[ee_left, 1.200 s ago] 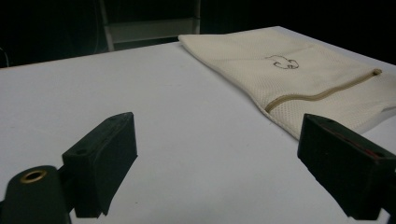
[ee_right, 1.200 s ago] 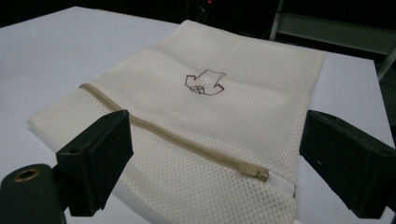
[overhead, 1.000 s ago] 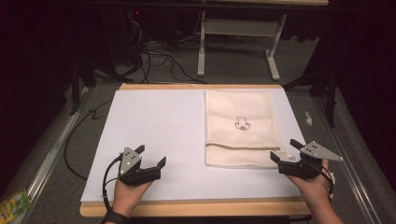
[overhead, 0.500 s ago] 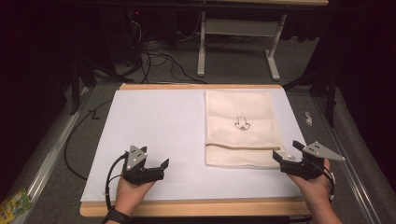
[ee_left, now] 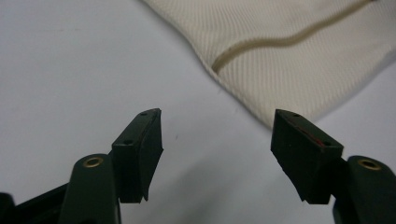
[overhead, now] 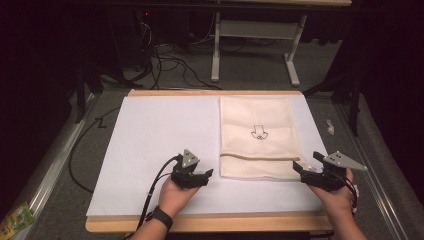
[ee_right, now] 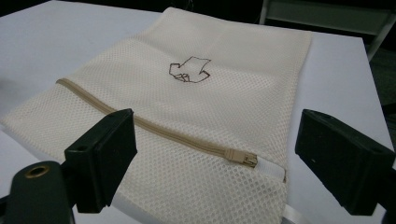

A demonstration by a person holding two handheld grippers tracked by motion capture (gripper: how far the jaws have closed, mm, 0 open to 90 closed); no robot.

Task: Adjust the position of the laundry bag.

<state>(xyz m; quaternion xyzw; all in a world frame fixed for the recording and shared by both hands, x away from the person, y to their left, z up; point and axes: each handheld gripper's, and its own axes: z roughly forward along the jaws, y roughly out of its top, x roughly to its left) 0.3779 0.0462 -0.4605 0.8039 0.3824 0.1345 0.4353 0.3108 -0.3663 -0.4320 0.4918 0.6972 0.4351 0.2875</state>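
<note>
Since a second ago the left gripper [overhead: 206, 175] has travelled to the right across the white sheet [overhead: 150, 135], and now it sits just beside the near left corner of the mesh bag [overhead: 257, 137]; its jaws have just been closing a little, yet they stand apart with only bare sheet between them, and in the left gripper view the bag's corner [ee_left: 280, 70] lies just ahead of the tips, not touched; the right gripper [overhead: 299, 167] has kept its place at the near right corner of the bag, its jaws wide apart and holding nothing; in the right gripper view the bag [ee_right: 196, 116] spreads flat in front of them, with a beige zipper [ee_right: 154, 128] running across its near part and the zipper pull [ee_right: 248, 160] near the right jaw; a small dark drawing [ee_right: 189, 70] is printed in the bag's middle; the bag rests on the right half of the sheet, on the wooden table [overhead: 210, 222].
</note>
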